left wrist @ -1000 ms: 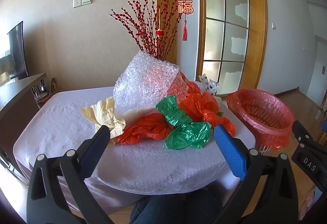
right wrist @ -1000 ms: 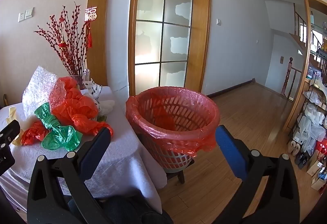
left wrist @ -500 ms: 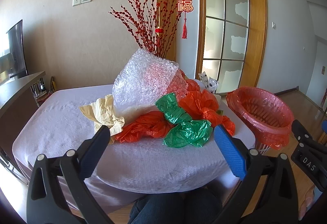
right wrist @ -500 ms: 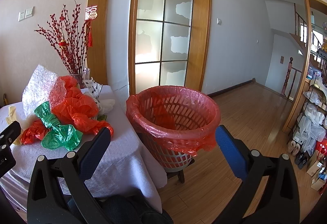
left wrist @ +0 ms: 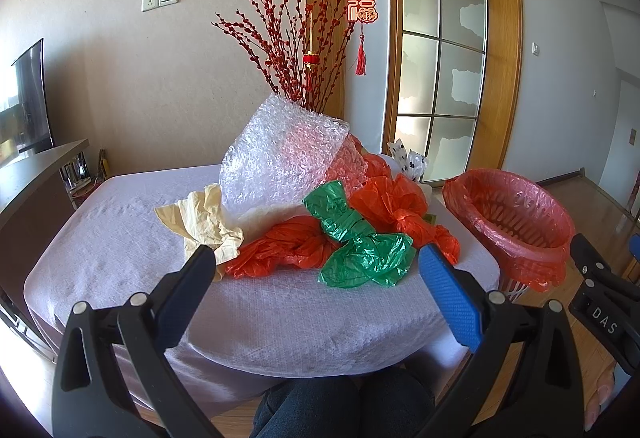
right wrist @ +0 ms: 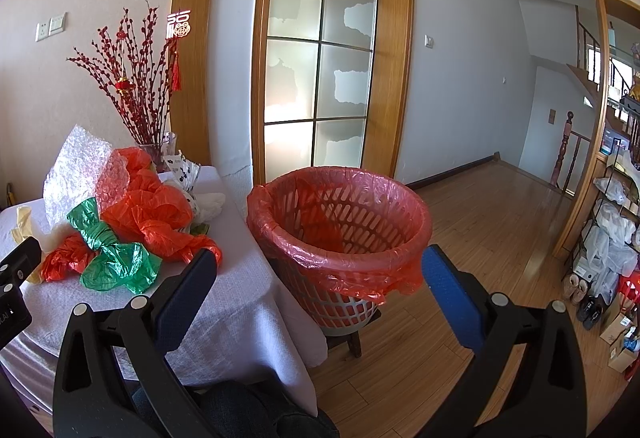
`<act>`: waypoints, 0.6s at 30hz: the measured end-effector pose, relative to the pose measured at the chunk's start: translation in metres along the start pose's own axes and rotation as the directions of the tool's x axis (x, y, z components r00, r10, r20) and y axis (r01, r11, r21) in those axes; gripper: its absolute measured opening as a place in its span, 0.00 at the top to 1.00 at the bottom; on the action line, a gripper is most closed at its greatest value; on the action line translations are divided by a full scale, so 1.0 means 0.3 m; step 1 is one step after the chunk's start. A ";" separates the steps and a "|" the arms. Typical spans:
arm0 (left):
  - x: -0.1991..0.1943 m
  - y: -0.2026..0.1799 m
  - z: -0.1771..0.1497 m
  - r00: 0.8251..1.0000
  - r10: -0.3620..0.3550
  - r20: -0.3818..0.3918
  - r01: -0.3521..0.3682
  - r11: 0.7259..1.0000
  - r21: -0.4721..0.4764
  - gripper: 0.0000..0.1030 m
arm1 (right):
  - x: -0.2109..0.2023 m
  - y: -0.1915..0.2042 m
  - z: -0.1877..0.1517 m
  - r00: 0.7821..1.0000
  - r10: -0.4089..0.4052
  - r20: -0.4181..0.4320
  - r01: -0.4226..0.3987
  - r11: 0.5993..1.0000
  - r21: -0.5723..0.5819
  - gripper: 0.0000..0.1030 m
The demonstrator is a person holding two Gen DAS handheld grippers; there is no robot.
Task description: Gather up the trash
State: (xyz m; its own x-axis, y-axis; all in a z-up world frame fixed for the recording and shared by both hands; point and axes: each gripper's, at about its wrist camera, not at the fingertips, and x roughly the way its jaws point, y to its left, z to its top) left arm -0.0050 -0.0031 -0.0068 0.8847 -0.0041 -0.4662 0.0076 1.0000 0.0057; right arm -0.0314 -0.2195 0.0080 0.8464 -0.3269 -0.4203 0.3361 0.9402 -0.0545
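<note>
The table covered with a pale lilac cloth (left wrist: 132, 250) is the biggest thing, and it carries all the trash near its far right part. Beside the right edge of the table stands the white slotted plastic basket lined with a thin red bag (right wrist: 340, 230), resting on a small dark stool (right wrist: 354, 344); inside it only the red liner can be seen. On the table the large sheet of clear bubble wrap (left wrist: 280, 158) stands up like a cone, and behind it the branches with red berries (left wrist: 292, 46) rise from a glass vase (right wrist: 162, 150). In front of the bubble wrap lies a heap of crumpled orange-red plastic bags (left wrist: 392, 206), with one more twisted orange-red bag (left wrist: 280, 248) lower and to the left. Across them lies the crumpled green plastic bag (left wrist: 360, 250), nearest to the front edge. At the left of the heap is a crumpled cream-yellow paper (left wrist: 200, 222), touching the bubble wrap. The left gripper (left wrist: 316, 270) is in front of the table, its two fingers wide apart and holding nothing, pointing at the heap. The right gripper (right wrist: 320, 270) is also with fingers wide apart and empty, pointing at the basket, not touching it.
</note>
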 end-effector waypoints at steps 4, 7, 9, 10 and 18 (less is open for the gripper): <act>0.010 0.007 0.006 1.000 0.000 -0.002 0.000 1.000 -0.002 0.04 | 0.004 0.005 -0.010 1.000 -0.001 -0.003 0.001 1.000 0.003 0.02; 0.014 0.009 0.011 1.000 -0.002 -0.003 0.002 1.000 -0.002 0.04 | 0.007 0.005 -0.012 1.000 -0.001 -0.004 0.001 1.000 0.004 0.02; 0.015 0.009 0.011 1.000 -0.002 -0.003 0.002 1.000 -0.002 0.04 | 0.007 0.005 -0.011 1.000 -0.001 -0.004 0.001 1.000 0.005 0.02; 0.014 0.009 0.010 1.000 -0.002 -0.003 0.002 1.000 -0.002 0.04 | 0.007 0.005 -0.012 1.000 -0.001 -0.004 0.001 1.000 0.005 0.02; 0.015 0.009 0.012 1.000 -0.002 -0.005 0.002 1.000 -0.002 0.04 | 0.007 0.006 -0.013 1.000 -0.001 -0.004 0.001 1.000 0.004 0.02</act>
State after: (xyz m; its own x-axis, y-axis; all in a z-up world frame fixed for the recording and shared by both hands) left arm 0.0007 -0.0005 -0.0058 0.8824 -0.0060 -0.4704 0.0084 1.0000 0.0030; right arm -0.0307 -0.2181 0.0036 0.8446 -0.3270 -0.4239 0.3384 0.9396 -0.0507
